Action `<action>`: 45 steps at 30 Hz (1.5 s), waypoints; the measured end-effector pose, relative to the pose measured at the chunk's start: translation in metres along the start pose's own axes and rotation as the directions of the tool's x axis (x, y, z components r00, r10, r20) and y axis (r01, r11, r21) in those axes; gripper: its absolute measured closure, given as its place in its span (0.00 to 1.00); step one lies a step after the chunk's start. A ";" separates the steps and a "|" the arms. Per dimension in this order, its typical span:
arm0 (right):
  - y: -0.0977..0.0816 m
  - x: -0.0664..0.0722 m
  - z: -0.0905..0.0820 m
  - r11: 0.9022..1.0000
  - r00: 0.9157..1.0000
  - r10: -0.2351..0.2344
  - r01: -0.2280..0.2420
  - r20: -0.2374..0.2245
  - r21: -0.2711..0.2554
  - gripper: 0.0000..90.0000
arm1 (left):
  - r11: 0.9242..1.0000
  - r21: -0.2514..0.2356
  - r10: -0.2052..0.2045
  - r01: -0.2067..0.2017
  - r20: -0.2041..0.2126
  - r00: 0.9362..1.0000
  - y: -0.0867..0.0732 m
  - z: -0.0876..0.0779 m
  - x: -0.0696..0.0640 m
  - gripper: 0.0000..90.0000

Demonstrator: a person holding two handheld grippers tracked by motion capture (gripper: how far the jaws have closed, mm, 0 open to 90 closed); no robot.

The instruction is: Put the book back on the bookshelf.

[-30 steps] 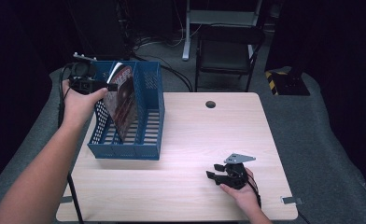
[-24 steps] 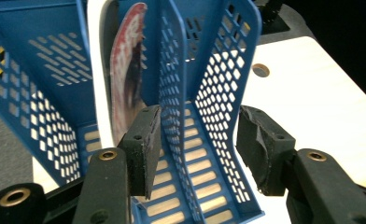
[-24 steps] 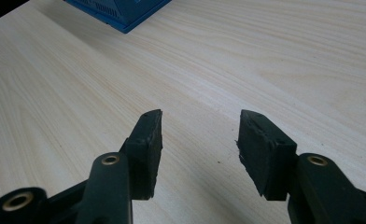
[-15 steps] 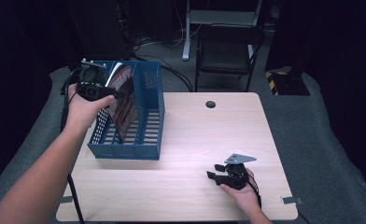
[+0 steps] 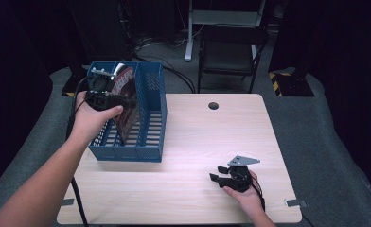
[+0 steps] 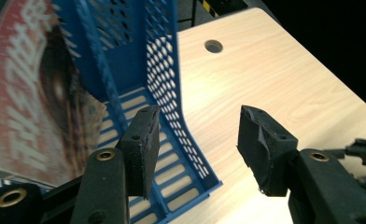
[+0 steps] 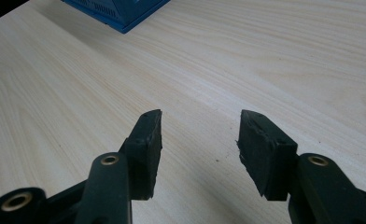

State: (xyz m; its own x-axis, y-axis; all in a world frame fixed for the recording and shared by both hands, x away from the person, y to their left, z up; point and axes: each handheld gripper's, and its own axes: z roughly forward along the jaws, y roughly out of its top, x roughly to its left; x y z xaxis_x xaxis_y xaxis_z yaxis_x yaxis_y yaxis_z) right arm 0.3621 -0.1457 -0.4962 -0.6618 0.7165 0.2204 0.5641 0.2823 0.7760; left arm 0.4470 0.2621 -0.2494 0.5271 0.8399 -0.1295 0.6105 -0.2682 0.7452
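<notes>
A blue mesh file rack [image 5: 148, 118] [image 6: 172, 88] stands on the left of the wooden table [image 5: 198, 137]. A red-covered magazine [image 5: 126, 101] [image 6: 36, 93] leans upright in one of its slots. My left gripper [image 5: 127, 100] [image 6: 197, 135] hovers over the rack just right of the magazine, open, with nothing between its jaws. My right gripper [image 5: 214, 174] [image 7: 200, 135] rests low on the table near the front right, held by a hand, open and empty, pointing left toward the rack's corner [image 7: 120, 11].
A round cable hole [image 5: 213, 105] [image 6: 213, 46] sits near the table's far edge. A dark chair [image 5: 231, 52] stands behind the table. Bare wood lies between the rack and the right gripper.
My left hand and gripper have moved rightward over the rack, from its left edge to beside the magazine. The right gripper has stayed put.
</notes>
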 end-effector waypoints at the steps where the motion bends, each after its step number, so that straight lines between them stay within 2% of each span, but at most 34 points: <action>1: 0.000 0.000 0.000 1.000 1.000 0.003 -0.003 0.001 0.000 0.55 | 1.000 -0.002 0.005 -0.005 0.009 1.000 -0.001 0.000 -0.002 0.54; 7: 0.000 0.000 -0.001 1.000 1.000 -0.009 0.009 0.002 -0.003 0.55 | 0.999 0.013 0.037 -0.038 0.062 0.997 -0.011 0.003 -0.012 0.54; 8: 0.000 0.001 -0.001 1.000 1.000 -0.009 0.009 0.003 -0.004 0.55 | 0.998 0.025 0.056 -0.058 0.075 0.996 -0.012 0.004 -0.013 0.54; 18: 0.000 0.002 -0.002 1.000 1.000 -0.011 0.011 0.013 -0.008 0.55 | 0.991 0.053 0.112 -0.119 0.126 0.986 -0.030 0.015 -0.034 0.54; 21: 0.000 0.002 -0.002 1.000 1.000 -0.011 0.011 0.012 -0.011 0.55 | 0.991 0.053 0.112 -0.121 0.154 0.982 -0.040 0.022 -0.040 0.54; 25: 0.000 0.002 -0.003 1.000 1.000 -0.015 0.015 0.010 -0.007 0.55 | 0.987 0.065 0.138 -0.149 0.157 0.978 -0.054 0.034 -0.049 0.54; 27: 0.000 0.002 -0.004 1.000 1.000 -0.010 0.010 0.012 -0.008 0.55 | 0.987 0.054 0.138 -0.148 0.158 0.978 -0.060 0.039 -0.052 0.54; 30: 0.000 0.002 -0.005 1.000 1.000 -0.007 0.008 0.012 -0.010 0.55 | 0.985 0.059 0.153 -0.164 0.158 0.975 -0.069 0.047 -0.055 0.54; 32: 0.000 0.002 -0.005 1.000 1.000 -0.006 0.006 0.011 -0.012 0.55 | 0.984 0.066 0.154 -0.166 0.161 0.975 -0.074 0.050 -0.057 0.54; 34: 0.000 0.003 -0.005 1.000 1.000 -0.004 0.004 0.012 -0.012 0.55 | 0.987 0.063 0.136 -0.149 0.174 0.975 -0.081 0.054 -0.057 0.54; 40: 0.000 0.003 -0.005 1.000 1.000 -0.001 0.001 0.011 -0.010 0.55 | 0.987 0.059 0.136 -0.148 0.172 0.976 -0.098 0.060 -0.057 0.54; 43: 0.000 0.003 -0.005 1.000 1.000 -0.002 0.002 0.013 -0.010 0.55 | 0.991 0.060 0.102 -0.116 0.196 0.975 -0.109 0.063 -0.054 0.54; 45: 0.000 0.003 -0.005 1.000 1.000 -0.002 0.003 0.013 -0.009 0.55 | 0.992 0.058 0.098 -0.112 0.199 0.975 -0.117 0.065 -0.052 0.53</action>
State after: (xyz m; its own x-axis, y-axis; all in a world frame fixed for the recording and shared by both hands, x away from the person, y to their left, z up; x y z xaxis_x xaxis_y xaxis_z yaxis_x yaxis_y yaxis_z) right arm 0.3574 -0.1465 -0.4927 -0.6567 0.7241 0.2109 0.5581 0.2785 0.7817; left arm 0.3871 0.2192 -0.3722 0.6917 0.6986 -0.1831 0.5811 -0.3878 0.7155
